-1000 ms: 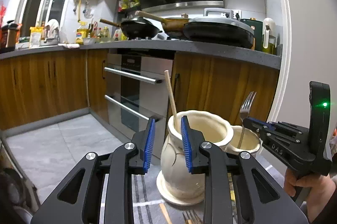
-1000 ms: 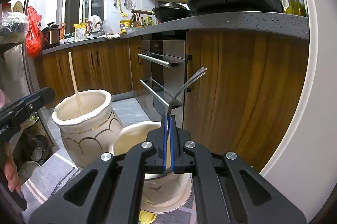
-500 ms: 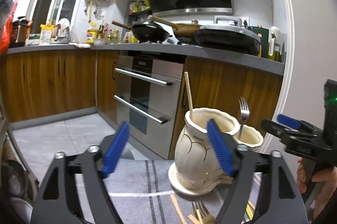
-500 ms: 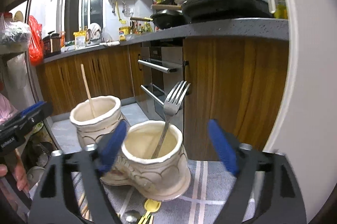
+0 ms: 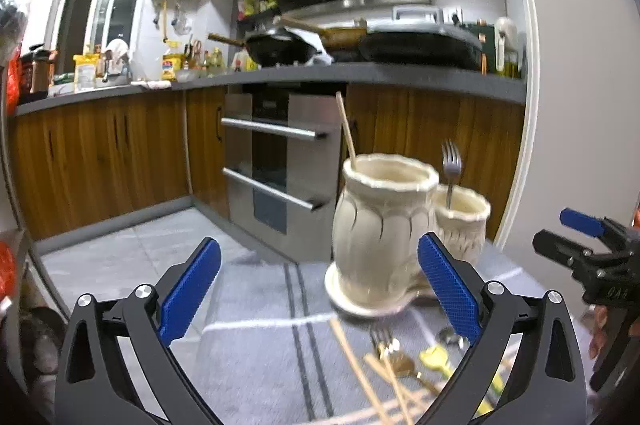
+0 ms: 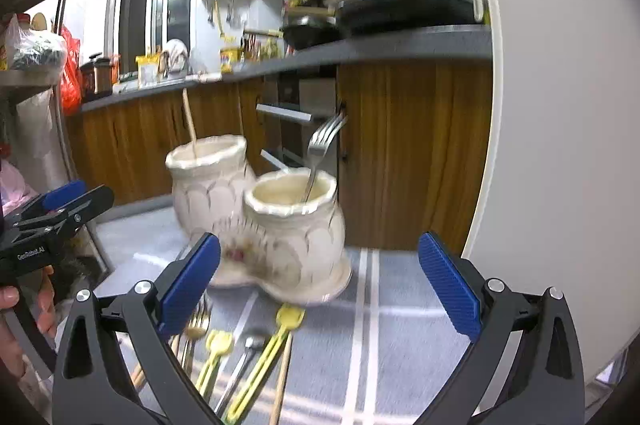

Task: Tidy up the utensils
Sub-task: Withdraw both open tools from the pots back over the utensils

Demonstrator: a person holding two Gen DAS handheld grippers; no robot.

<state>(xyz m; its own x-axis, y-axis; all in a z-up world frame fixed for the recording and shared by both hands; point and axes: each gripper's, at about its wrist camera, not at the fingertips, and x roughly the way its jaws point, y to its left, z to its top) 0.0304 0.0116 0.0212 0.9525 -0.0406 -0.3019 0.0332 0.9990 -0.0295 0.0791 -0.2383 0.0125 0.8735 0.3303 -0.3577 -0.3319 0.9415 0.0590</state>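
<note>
Two joined cream ceramic jars stand on a grey striped cloth (image 5: 256, 353). The tall jar (image 5: 380, 221) (image 6: 210, 181) holds a wooden chopstick (image 5: 346, 131) (image 6: 189, 121). The short jar (image 5: 462, 225) (image 6: 296, 225) holds a silver fork (image 5: 451, 169) (image 6: 320, 153). Loose utensils lie in front: wooden chopsticks (image 5: 360, 373), a gold fork (image 6: 196, 325), yellow spoons (image 6: 216, 349), a silver spoon (image 6: 244, 357). My left gripper (image 5: 320, 289) is open and empty, back from the jars. My right gripper (image 6: 318, 289) is open and empty, back from the short jar.
Wooden kitchen cabinets and a steel oven (image 5: 276, 165) stand behind the table, with pans on the counter above (image 5: 280, 49). A white wall (image 6: 560, 105) is close on the right. The cloth's far edge ends just behind the jars.
The right gripper let go of the fork, which now stands in the short jar. Both grippers opened wide and drew back from the jars, bringing the loose utensils into view.
</note>
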